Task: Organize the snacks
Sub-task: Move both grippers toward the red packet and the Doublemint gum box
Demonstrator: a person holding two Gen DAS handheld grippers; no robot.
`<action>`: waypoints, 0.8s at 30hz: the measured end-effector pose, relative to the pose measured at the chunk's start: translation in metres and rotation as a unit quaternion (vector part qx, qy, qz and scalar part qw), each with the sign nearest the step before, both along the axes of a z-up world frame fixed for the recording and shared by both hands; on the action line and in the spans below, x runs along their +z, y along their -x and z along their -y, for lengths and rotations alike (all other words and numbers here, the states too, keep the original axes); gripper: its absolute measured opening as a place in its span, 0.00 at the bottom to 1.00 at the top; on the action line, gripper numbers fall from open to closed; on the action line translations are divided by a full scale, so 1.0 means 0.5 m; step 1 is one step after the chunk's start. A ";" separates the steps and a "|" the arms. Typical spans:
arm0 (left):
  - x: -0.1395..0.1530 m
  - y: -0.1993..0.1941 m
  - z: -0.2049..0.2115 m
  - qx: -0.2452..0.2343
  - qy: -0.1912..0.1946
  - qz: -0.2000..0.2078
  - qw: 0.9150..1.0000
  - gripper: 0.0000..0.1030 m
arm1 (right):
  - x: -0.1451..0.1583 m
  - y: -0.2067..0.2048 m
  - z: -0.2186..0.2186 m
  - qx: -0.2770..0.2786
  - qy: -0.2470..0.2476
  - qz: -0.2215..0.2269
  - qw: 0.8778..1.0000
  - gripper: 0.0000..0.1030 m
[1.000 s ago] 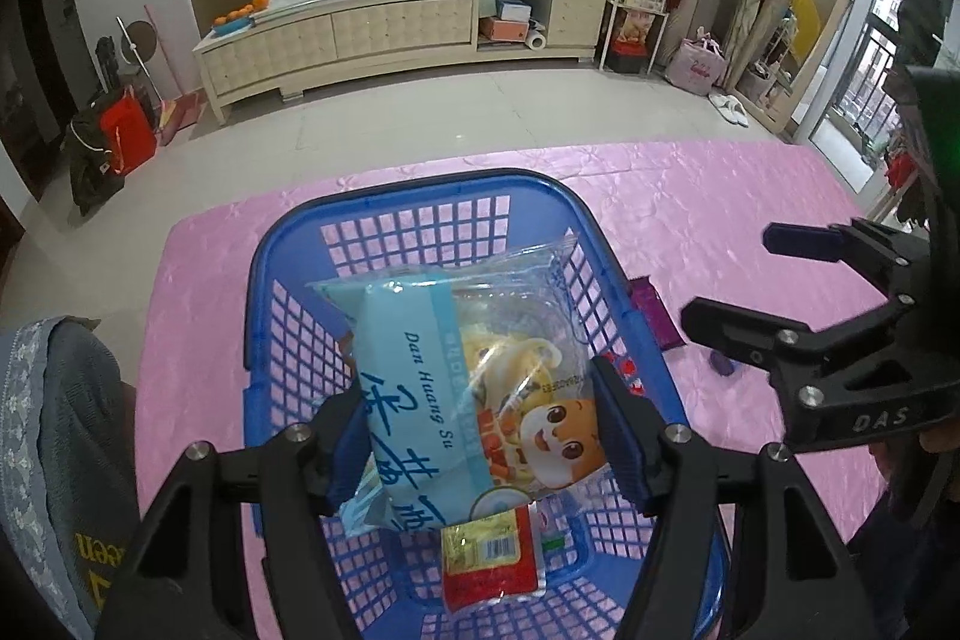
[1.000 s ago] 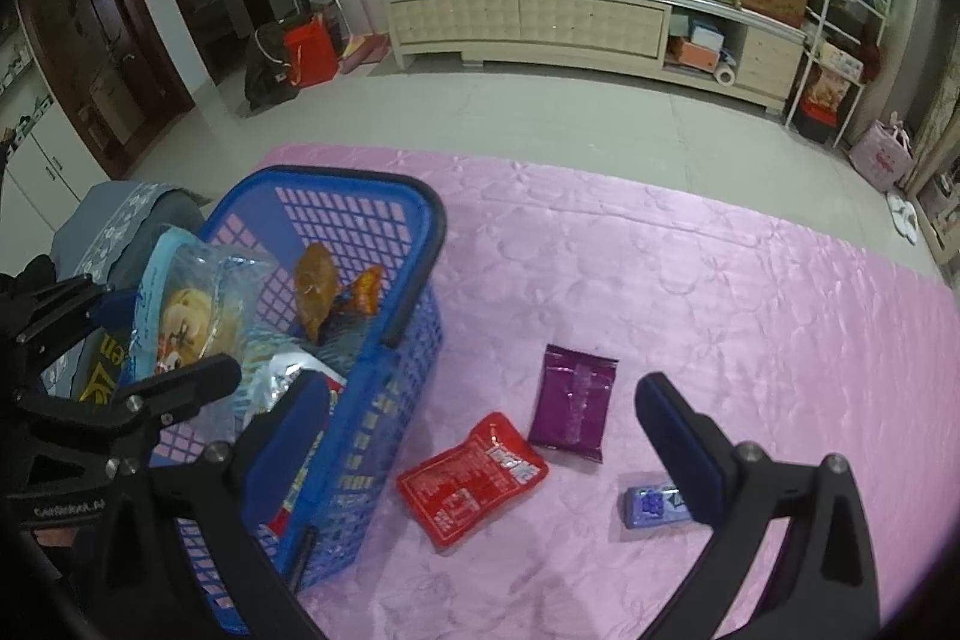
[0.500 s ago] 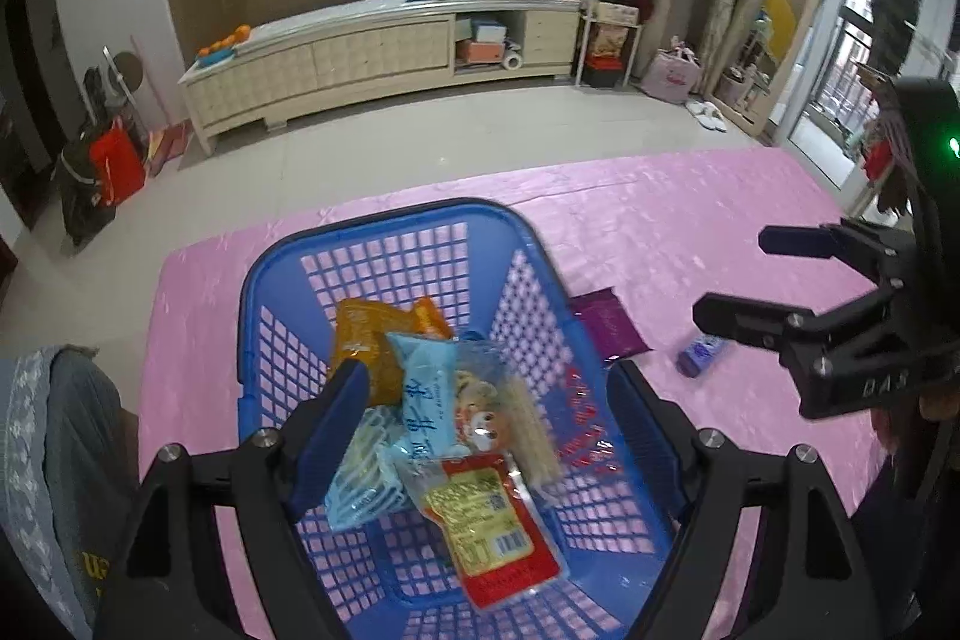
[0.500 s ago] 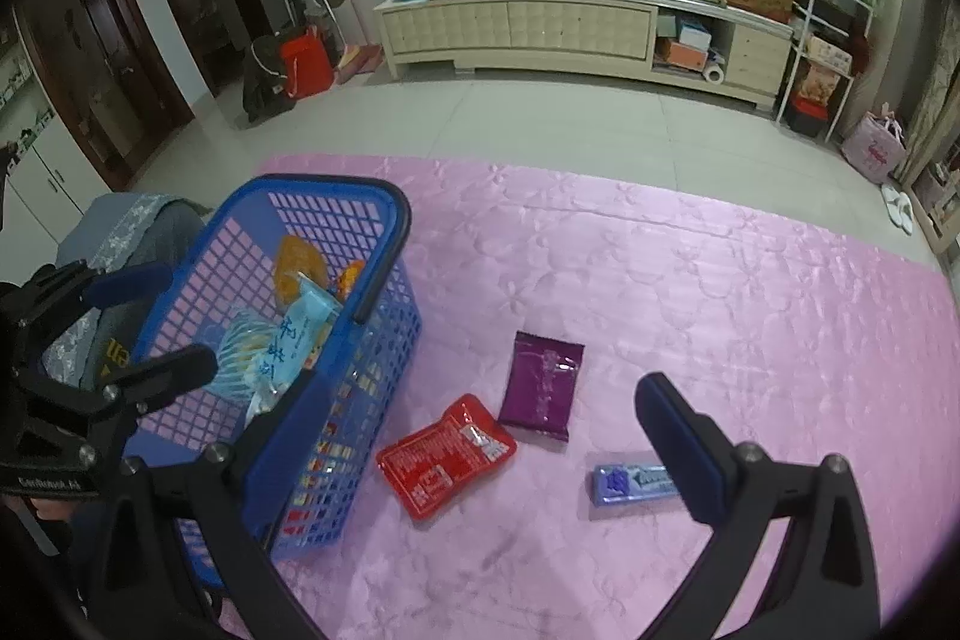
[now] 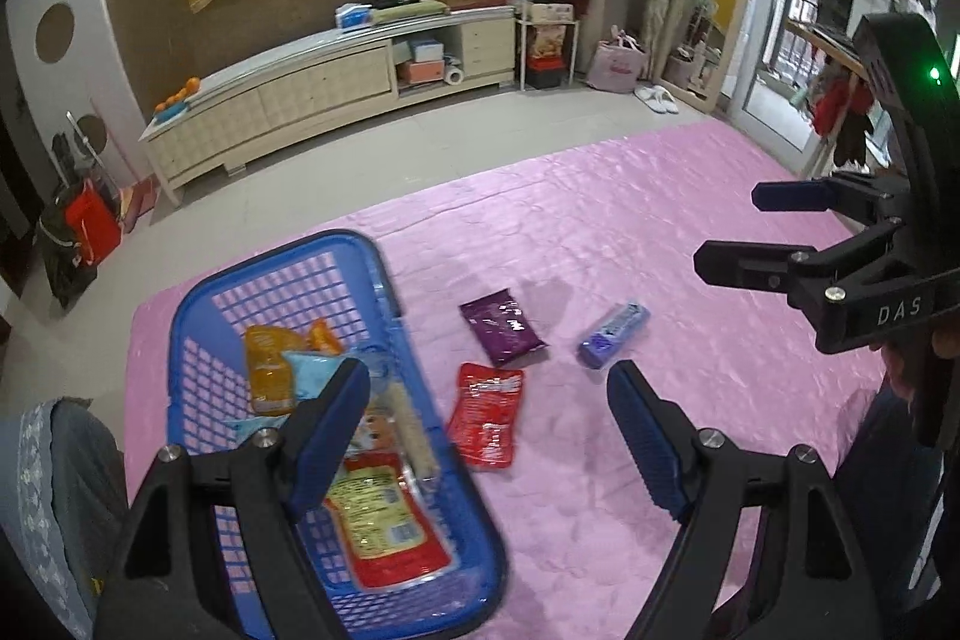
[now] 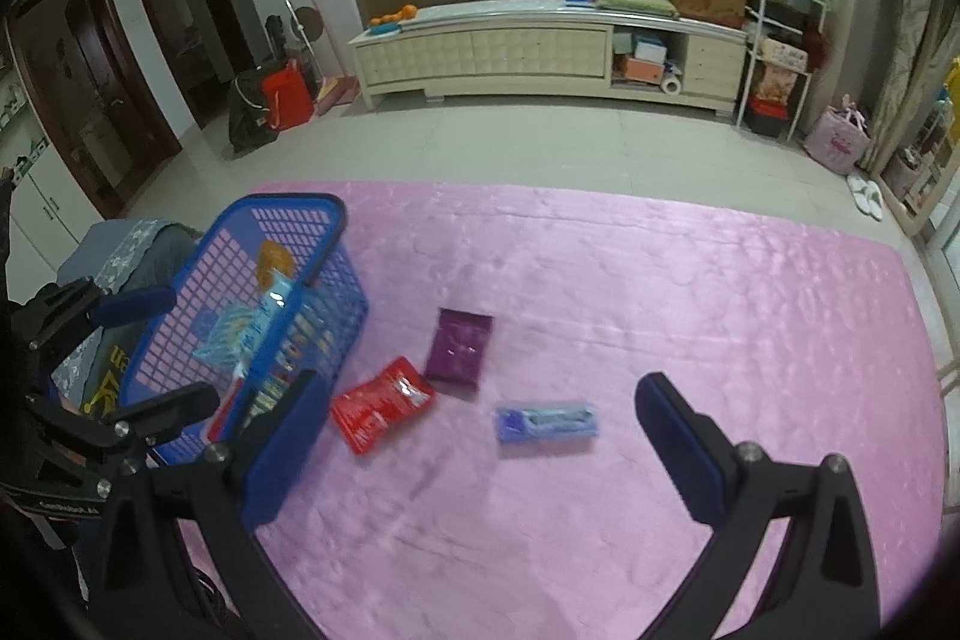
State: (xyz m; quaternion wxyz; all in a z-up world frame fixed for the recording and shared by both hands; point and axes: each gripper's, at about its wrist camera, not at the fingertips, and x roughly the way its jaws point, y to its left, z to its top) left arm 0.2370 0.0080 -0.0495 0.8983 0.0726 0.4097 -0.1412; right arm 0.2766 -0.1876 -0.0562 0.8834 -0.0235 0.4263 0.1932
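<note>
Snacks still outside the basket lie in a loose row on the pink cloth [image 6: 660, 292], ahead of both grippers. Between the spread fingers of the right gripper [image 6: 474, 436] sits the blue-purple bar [image 6: 546, 421], its long axis running side to side across the right wrist view, clear of both pads. The right jaws stand wide and hold nothing. Just left of the bar lies the red packet [image 6: 381, 403], tilted so one corner aims up and right, near the gripper's left finger. Beyond it, touching or nearly touching its upper corner, the purple packet [image 6: 459, 346] lies with its long axis pointing away from the camera.

The left gripper [image 5: 486, 424] is also wide open and empty, its jaws having just been opening with nothing between them. The red packet [image 5: 487, 421] shows in its gap on the cloth below, long axis running away from the camera. At its left finger stands the blue basket [image 5: 198, 316], holding an orange packet [image 5: 270, 364], a light blue bag [image 5: 312, 370] and a red-and-yellow packet [image 5: 384, 526].
</note>
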 end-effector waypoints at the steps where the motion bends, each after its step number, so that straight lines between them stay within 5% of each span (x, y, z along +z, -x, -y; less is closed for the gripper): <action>1: -0.001 0.001 0.015 -0.005 -0.003 0.001 1.000 0.78 | -0.002 0.001 0.012 -0.001 0.000 0.000 1.000 1.00; 12: -0.054 -0.005 0.135 -0.040 -0.050 -0.006 0.998 0.78 | -0.058 -0.015 0.088 -0.003 0.000 -0.008 1.000 1.00; 24: -0.167 -0.065 0.168 -0.026 -0.105 -0.053 0.993 0.77 | -0.157 -0.066 0.101 0.024 -0.006 -0.028 0.999 1.00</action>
